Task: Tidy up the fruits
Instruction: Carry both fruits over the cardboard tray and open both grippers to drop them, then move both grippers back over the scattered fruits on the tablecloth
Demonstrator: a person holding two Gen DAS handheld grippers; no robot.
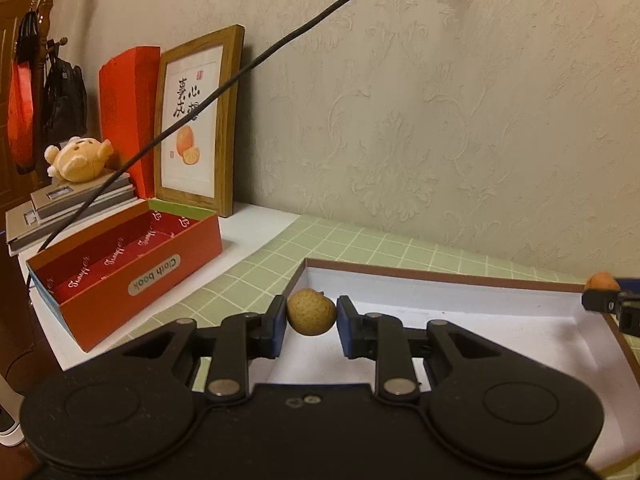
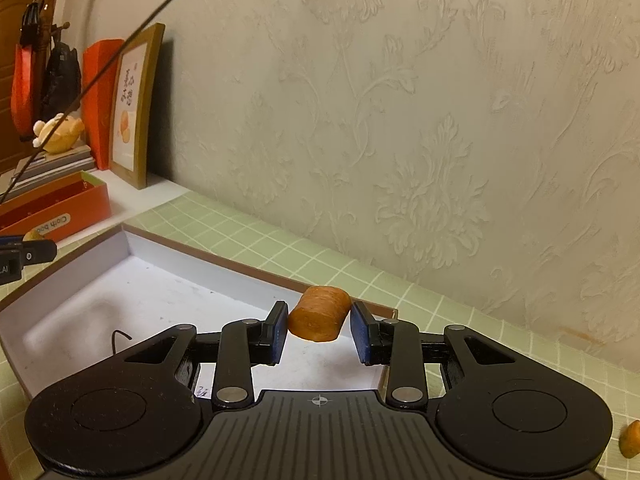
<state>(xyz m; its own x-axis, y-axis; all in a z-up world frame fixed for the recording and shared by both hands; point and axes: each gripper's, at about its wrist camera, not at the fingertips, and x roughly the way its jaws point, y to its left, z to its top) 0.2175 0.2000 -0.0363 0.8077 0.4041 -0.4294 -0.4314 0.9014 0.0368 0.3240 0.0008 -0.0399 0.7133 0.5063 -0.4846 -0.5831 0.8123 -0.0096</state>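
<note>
A round tan fruit (image 1: 312,312) sits between the fingertips of my left gripper (image 1: 312,320), above the near left corner of a shallow white box with a brown rim (image 1: 440,276). The left pad touches the fruit and a thin gap shows at the right pad, so the jaws are open. My right gripper (image 2: 319,326) is shut on an orange-brown cylindrical fruit piece (image 2: 320,314), held over the box's far rim (image 2: 240,266). Each gripper also shows at the edge of the other view: the right gripper (image 1: 608,304) and the left gripper (image 2: 24,256).
A red open box marked "Cloth book" (image 1: 132,264) stands left of the white box, in front of a framed orange picture (image 1: 196,120), a plush toy (image 1: 78,160) and stacked books. A black cable (image 1: 280,44) crosses overhead. Another orange piece (image 2: 630,442) lies on the green checked cloth (image 2: 460,320).
</note>
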